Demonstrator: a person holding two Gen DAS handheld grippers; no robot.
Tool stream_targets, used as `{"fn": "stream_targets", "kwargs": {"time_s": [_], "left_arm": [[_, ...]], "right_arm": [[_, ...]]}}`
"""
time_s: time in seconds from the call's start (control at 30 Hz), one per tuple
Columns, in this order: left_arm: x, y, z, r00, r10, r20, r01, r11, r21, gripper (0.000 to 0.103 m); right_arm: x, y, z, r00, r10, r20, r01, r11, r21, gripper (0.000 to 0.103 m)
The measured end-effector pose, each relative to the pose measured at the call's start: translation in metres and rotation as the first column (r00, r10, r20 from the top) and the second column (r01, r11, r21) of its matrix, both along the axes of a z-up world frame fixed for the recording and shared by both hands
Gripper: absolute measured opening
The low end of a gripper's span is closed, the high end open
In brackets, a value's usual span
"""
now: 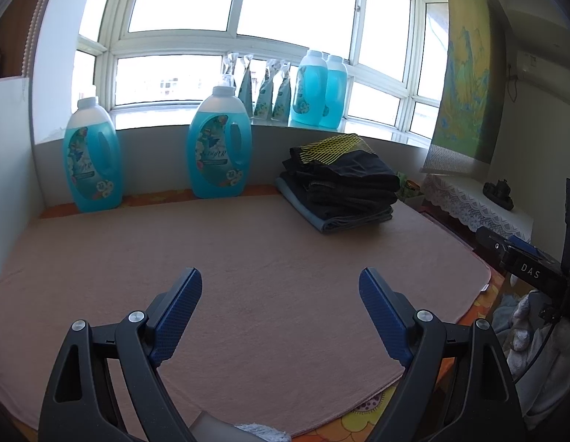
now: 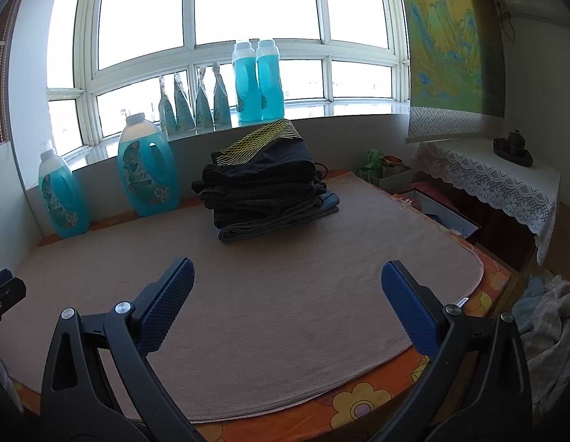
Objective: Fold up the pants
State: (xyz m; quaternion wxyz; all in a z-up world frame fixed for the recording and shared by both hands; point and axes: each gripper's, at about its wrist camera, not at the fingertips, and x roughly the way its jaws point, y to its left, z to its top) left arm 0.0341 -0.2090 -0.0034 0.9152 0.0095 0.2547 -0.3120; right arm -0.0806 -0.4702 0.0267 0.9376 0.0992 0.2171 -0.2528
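A stack of folded dark pants (image 1: 340, 184) lies at the far right of the pink mat (image 1: 248, 258); the top pair has a yellow mesh band. It shows in the right wrist view (image 2: 266, 188) at the mat's far middle. My left gripper (image 1: 281, 291) is open and empty above the mat's near part. My right gripper (image 2: 288, 283) is open and empty, also above the near part of the mat (image 2: 285, 313), well short of the stack. The right gripper's body (image 1: 528, 272) shows at the right edge of the left wrist view.
Two blue detergent bottles (image 1: 218, 147) (image 1: 91, 154) stand at the mat's far edge by the wall. More bottles and pouches (image 2: 226, 92) stand on the windowsill. A heap of loose clothes (image 2: 550, 316) lies right of the table. A lace-covered side table (image 2: 498, 184) stands at the right.
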Motion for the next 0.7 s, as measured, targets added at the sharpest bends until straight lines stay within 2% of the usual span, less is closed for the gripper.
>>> {"fn": "stream_targets", "kwargs": {"time_s": [0.27, 0.57, 0.7], "left_arm": [[-0.0003, 0.0006, 0.0001, 1.000, -0.002, -0.002, 0.002, 1.000, -0.006, 0.087], [-0.0030, 0.0028, -0.0001, 0.999, 0.003, 0.033, -0.003, 1.000, -0.012, 0.087], [0.0015, 0.0059, -0.0017, 1.000, 0.016, 0.020, -0.015, 1.000, -0.016, 0.087]], "right_arm": [[0.0031, 0.0026, -0.0005, 1.000, 0.004, -0.002, -0.004, 1.000, 0.002, 0.103], [0.0054, 0.0062, -0.0027, 1.000, 0.005, -0.005, -0.005, 1.000, 0.009, 0.103], [0.0074, 0.0057, -0.0054, 1.000, 0.008, -0.009, -0.008, 1.000, 0.013, 0.103]]}}
